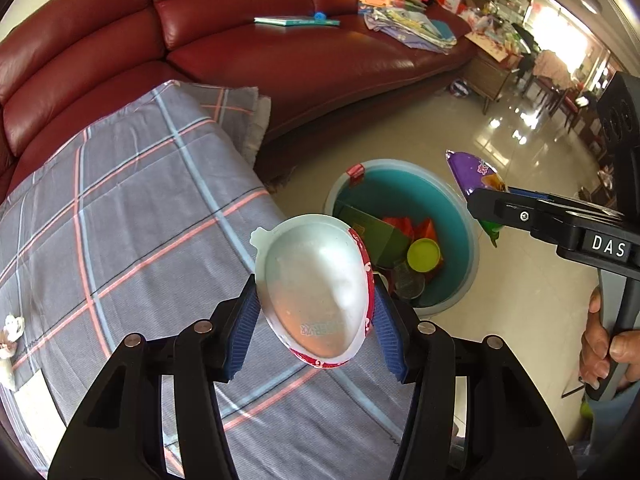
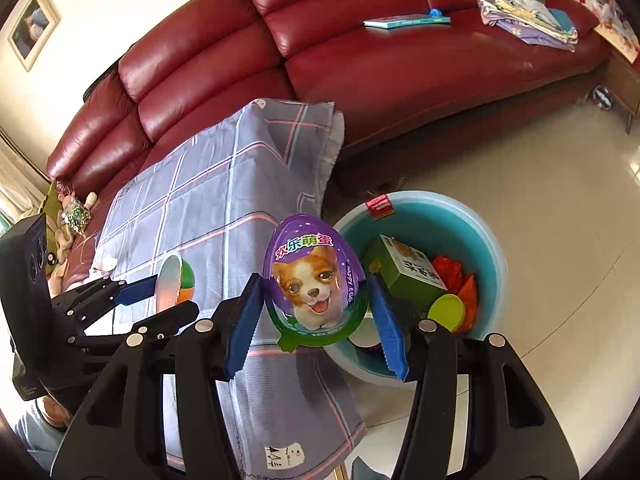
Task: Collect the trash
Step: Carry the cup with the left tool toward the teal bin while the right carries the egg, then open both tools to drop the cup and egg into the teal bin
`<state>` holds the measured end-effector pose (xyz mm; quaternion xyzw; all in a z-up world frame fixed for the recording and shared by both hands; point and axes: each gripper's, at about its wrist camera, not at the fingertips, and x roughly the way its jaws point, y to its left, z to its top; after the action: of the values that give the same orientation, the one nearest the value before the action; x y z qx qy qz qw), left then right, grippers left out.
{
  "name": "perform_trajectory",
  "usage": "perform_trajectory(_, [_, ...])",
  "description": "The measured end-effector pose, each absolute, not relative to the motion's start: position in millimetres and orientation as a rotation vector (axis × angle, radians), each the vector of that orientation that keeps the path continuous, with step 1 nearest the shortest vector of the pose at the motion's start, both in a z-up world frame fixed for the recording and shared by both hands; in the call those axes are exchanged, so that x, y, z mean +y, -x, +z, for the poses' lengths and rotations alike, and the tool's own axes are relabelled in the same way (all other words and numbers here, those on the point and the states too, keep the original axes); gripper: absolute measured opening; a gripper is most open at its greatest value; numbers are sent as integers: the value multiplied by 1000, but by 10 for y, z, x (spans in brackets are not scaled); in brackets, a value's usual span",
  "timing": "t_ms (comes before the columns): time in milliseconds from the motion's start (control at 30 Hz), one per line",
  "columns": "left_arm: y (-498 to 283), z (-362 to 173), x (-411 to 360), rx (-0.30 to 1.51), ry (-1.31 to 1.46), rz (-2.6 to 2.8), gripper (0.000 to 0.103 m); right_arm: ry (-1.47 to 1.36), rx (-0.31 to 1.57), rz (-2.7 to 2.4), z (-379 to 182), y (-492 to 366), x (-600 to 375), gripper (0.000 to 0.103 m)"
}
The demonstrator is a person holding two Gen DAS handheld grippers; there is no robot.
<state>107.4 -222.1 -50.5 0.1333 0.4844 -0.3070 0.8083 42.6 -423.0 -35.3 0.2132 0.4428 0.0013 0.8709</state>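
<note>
My left gripper (image 1: 316, 320) is shut on an egg-shaped plastic shell (image 1: 316, 284), its silvery-white inside facing the camera, red rim at the right. It hangs over the edge of the plaid-covered table (image 1: 132, 216). My right gripper (image 2: 314, 312) is shut on a purple egg-shaped package (image 2: 314, 280) printed with a puppy, held at the table edge beside the teal trash bucket (image 2: 486, 240). The bucket (image 1: 400, 178) stands on the floor with a green box, red wrappers and a yellow-green lid inside. In the left wrist view the right gripper (image 1: 486, 204) shows at the right with the purple package (image 1: 474, 172).
A dark red leather sofa (image 1: 248, 52) curves behind the table, with a book (image 1: 296, 21) and a pile of papers and cloth (image 1: 404, 12) on it. Crumpled tissue (image 1: 10, 340) lies at the table's left edge. A hand (image 1: 604, 344) holds the right gripper's handle. Shiny tiled floor (image 2: 540, 168) surrounds the bucket.
</note>
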Motion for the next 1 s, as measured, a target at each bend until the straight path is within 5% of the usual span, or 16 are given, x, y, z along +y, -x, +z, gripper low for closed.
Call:
perform_trajectory(767, [-1020,-969,-3463,1123,-423,-807,56,-579,961,-118,-747,-188,-5004,52])
perform_trajectory(1000, [-1039,-1036,-3463,1117,-438,-760,91,-574,979,-124,-785,-248,-5026,52])
